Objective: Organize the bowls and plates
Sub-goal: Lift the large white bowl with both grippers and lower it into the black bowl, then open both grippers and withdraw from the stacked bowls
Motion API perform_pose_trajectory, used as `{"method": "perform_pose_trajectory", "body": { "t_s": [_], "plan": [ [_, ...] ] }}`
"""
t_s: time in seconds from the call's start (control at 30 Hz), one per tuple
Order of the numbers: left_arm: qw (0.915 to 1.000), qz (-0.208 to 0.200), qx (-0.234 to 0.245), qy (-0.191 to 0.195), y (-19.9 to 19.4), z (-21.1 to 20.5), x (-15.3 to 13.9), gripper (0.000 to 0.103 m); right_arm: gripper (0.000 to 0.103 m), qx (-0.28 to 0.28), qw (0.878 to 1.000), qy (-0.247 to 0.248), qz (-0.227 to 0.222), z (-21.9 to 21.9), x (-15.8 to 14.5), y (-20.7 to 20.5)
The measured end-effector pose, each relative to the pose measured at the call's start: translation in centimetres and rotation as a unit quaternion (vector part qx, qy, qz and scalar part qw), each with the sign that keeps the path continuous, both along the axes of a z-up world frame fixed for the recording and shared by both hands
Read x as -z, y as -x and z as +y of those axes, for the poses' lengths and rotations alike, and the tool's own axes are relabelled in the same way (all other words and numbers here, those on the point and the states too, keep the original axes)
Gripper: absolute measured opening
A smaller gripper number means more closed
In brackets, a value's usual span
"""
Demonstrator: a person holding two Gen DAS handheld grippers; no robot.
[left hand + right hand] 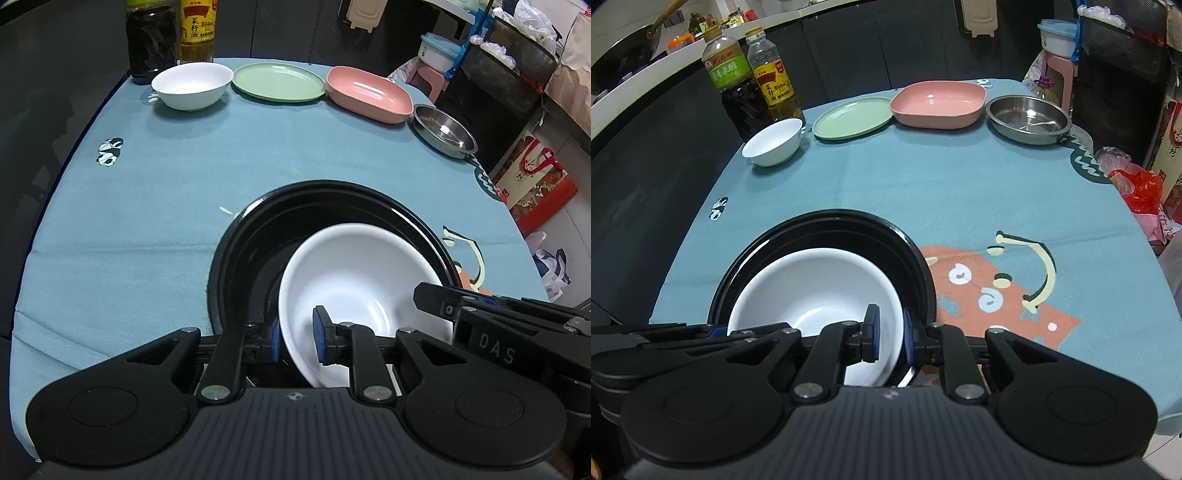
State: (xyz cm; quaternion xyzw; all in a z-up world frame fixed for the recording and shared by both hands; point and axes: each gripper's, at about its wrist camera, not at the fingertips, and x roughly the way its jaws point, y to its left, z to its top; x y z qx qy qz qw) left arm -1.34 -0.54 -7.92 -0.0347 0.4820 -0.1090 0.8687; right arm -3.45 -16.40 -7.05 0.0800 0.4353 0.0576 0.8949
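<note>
A wide white bowl [358, 280] [812, 284] sits tilted inside a stack of black plates [314, 199] [827, 221] on the blue tablecloth, close to me. My left gripper [297, 338] is shut on the bowl's left rim, one blue pad outside and one inside. My right gripper [890, 338] is shut on the bowl's right rim, its outer pad between the bowl and the black plate's edge. Along the far edge stand a small white bowl [192, 85], a green plate [279, 81], a pink square dish [369, 92] and a steel pan [443, 129].
Two sauce bottles [738, 85] [774, 77] stand behind the small white bowl at the far left. The tablecloth [147, 206] drops off at the left and right edges. Bags and boxes [532, 177] crowd the floor on the right.
</note>
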Motion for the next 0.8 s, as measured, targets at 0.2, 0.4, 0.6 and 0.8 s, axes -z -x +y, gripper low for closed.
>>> {"method": "perform_pose_trajectory", "body": {
  "t_s": [0.2,0.4,0.6,0.8],
  "plan": [
    [1.0,-0.003,-0.003,0.0,0.1,0.2,-0.2,0.017,0.013,0.002,1.0,-0.001,-0.001,0.0,0.0,0.0],
    [0.9999,-0.013,-0.008,-0.004,0.4,0.6,-0.7,0.017,0.014,0.004,1.0,-0.001,-0.004,-0.2,-0.1,0.2],
    [0.9995,-0.026,-0.02,0.0,0.6,1.7,-1.6,0.018,0.014,0.008,1.0,-0.003,-0.006,-0.3,-0.4,0.2],
    [0.9984,-0.047,-0.03,0.01,0.7,2.8,-2.9,0.019,0.014,0.013,1.0,0.003,-0.015,-0.3,-0.9,0.2]
  ]
}}
